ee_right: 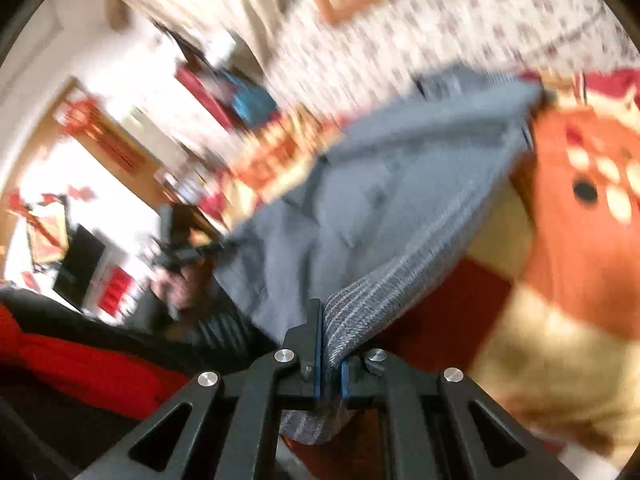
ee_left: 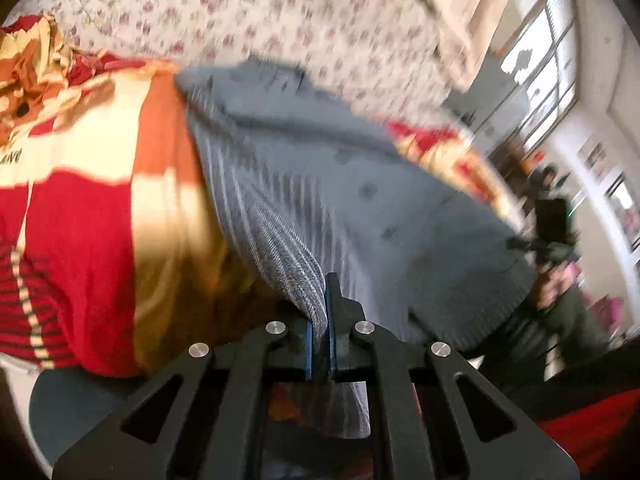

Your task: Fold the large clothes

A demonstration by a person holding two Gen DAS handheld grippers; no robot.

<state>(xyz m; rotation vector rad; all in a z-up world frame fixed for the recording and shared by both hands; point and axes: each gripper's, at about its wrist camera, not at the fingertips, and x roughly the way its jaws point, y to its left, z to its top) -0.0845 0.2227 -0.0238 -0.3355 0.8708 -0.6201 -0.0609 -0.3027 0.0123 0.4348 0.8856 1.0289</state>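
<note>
Left hand-held gripper [ee_left: 320, 312], black with blue pads: pressed together on the ribbed, striped hem of a grey knitted garment [ee_left: 320, 176]. Cloth passes between the pads and hangs out below them.

Right hand-held gripper [ee_right: 330, 344], same build: likewise pinching the ribbed hem of that grey knit [ee_right: 360, 208], a tuft of striped edge bunched under the pads.

From each pinch the garment stretches away, spread between the two grippers and lifted at the near edge; the far part rests on the bed. Round dark spots on the grey cloth, possibly buttons; too blurred to say.

Beneath it: a red, cream and orange patterned blanket [ee_left: 92, 216], seen also in the right view [ee_right: 568, 264]. Further off, a white bedsheet with small reddish flowers [ee_left: 248, 12].

Beyond the bed: a bright window [ee_left: 556, 64] and pale walls. Both views are motion-blurred.
</note>
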